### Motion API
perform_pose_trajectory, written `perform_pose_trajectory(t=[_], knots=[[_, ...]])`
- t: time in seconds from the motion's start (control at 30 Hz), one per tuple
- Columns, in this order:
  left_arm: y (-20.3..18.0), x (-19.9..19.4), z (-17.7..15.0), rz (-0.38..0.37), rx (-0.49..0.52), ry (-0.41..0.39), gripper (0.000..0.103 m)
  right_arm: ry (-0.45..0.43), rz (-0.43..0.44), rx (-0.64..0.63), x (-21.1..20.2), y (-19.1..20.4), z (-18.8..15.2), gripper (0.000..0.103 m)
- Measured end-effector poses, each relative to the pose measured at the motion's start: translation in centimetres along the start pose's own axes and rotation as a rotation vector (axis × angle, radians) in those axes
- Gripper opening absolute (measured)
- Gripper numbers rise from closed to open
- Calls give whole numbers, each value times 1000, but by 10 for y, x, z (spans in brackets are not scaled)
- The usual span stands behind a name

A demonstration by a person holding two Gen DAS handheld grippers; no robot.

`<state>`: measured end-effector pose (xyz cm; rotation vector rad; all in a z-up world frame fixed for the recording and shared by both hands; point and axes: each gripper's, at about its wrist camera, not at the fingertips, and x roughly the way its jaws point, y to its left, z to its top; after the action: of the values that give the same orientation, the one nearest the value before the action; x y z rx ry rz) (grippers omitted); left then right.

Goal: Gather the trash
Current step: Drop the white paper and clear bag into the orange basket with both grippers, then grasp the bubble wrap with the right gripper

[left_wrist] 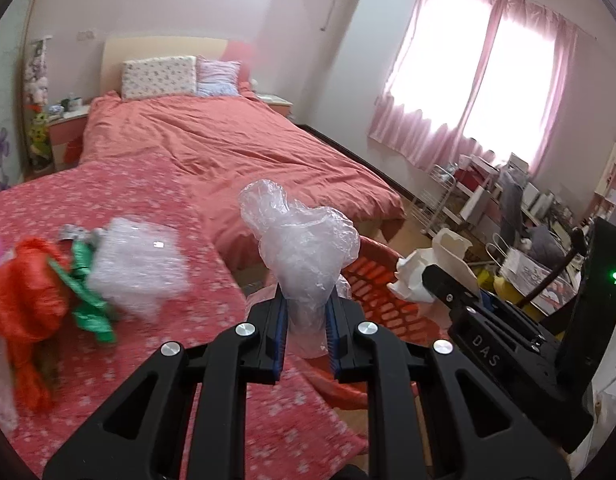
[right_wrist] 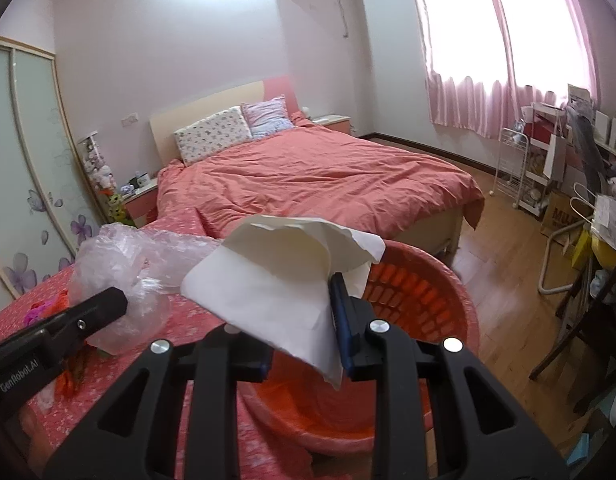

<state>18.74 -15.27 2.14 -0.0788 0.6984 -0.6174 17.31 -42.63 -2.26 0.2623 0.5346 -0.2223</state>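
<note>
Trash on both sides. Left wrist view: clear plastic wad [left_wrist: 304, 248] clamped in left gripper [left_wrist: 306, 320], above table edge, beside red basket [left_wrist: 387, 280]; more trash [left_wrist: 136, 264] left on the pink cloth [left_wrist: 108, 200]. Right wrist view: white paper [right_wrist: 268, 280] pinched in right gripper [right_wrist: 304, 340] over basket [right_wrist: 435, 292]. Best carried fully past the rim before release.

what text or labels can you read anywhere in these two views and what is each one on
"DAS" – on the black body of the right gripper, seen from the left wrist view.
"GenRobot.AI" – on the black body of the left gripper, seen from the right wrist view.
"MU..." – on a brown cardboard box by the shelves; the rest is hidden.
Print on the bags and boxes beside the window is too small to read.
</note>
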Motion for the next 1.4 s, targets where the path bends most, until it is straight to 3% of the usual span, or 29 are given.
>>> perform_pose_trajectory(t=[0.37, 0.53, 0.67, 0.9, 1.17, 1.4], knots=[[-26, 36, 2, -53, 27, 63, 17, 59, -20, 82, 29, -39, 3, 28], [-31, 51, 1, -49, 23, 95, 18, 92, -10, 143, 44, -55, 5, 39], [-28, 60, -4, -36, 8, 129, 38, 114, 3, 185, 53, -66, 5, 51], [-13, 63, -12, 12, -11, 162, 48, 113, -19, 197, 52, -74, 1, 56], [9, 40, -17, 98, -2, 136, 55, 92, -45, 94, 44, -45, 0, 56], [54, -6, -20, 243, -9, 71, 55, 83, 9, -24, 40, 15, 1, 56]])
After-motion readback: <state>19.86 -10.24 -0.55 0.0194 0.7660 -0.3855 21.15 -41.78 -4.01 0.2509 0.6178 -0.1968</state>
